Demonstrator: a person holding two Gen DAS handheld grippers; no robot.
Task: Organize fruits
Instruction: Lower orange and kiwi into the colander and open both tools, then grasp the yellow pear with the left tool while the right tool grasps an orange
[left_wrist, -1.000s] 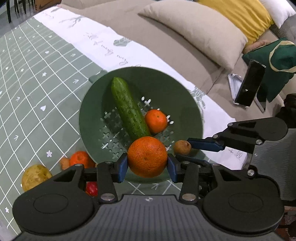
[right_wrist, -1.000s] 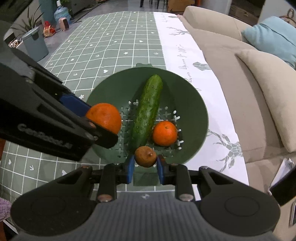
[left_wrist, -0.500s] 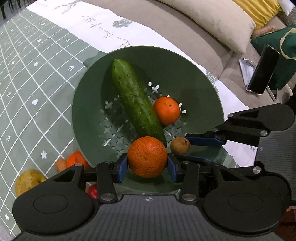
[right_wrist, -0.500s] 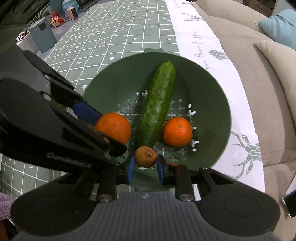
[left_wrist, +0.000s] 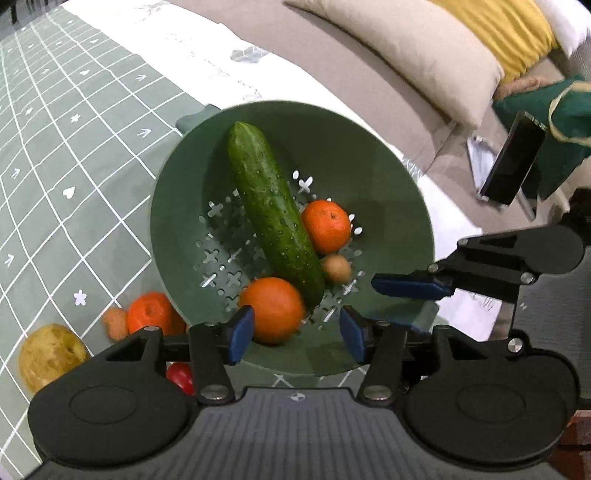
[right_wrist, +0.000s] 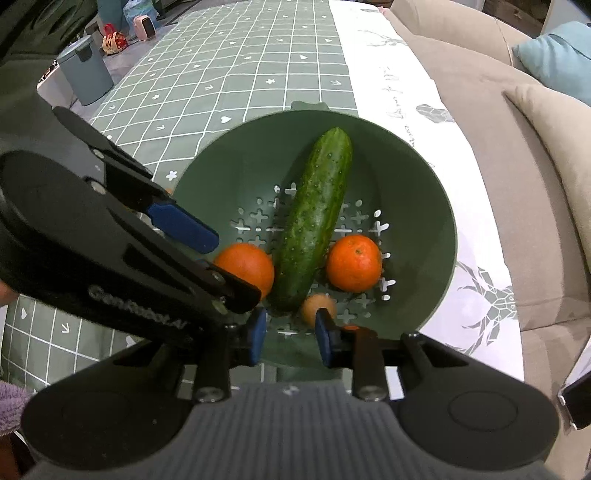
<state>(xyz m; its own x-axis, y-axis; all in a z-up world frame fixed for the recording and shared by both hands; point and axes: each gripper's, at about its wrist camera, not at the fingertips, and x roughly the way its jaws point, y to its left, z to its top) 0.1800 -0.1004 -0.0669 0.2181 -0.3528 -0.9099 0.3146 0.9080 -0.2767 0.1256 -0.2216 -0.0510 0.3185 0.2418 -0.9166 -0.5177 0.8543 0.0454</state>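
Observation:
A green colander bowl (left_wrist: 369, 155) (right_wrist: 424, 177) holds a cucumber (left_wrist: 273, 218) (right_wrist: 314, 221), a small orange (left_wrist: 327, 226) (right_wrist: 353, 263), a large orange (left_wrist: 273, 309) (right_wrist: 245, 266) and a small brown fruit (left_wrist: 335, 268) (right_wrist: 316, 304). My left gripper (left_wrist: 297, 334) is open over the bowl's near rim, with the large orange lying in the bowl just beyond its jaws. My right gripper (right_wrist: 290, 336) is open, with the brown fruit lying in the bowl just beyond its right finger.
On the green checked tablecloth (left_wrist: 55, 155) left of the bowl lie another orange (left_wrist: 151, 312), a yellowish fruit (left_wrist: 50, 356), a small pale orange piece (left_wrist: 114, 323) and a red fruit (left_wrist: 181, 376). A sofa with cushions (left_wrist: 406, 48) lies beyond the table, with a phone (left_wrist: 513, 158) on it.
Both grippers have opened. The large orange has dropped from the left gripper into the bowl and the brown fruit from the right gripper into the bowl beside the cucumber.

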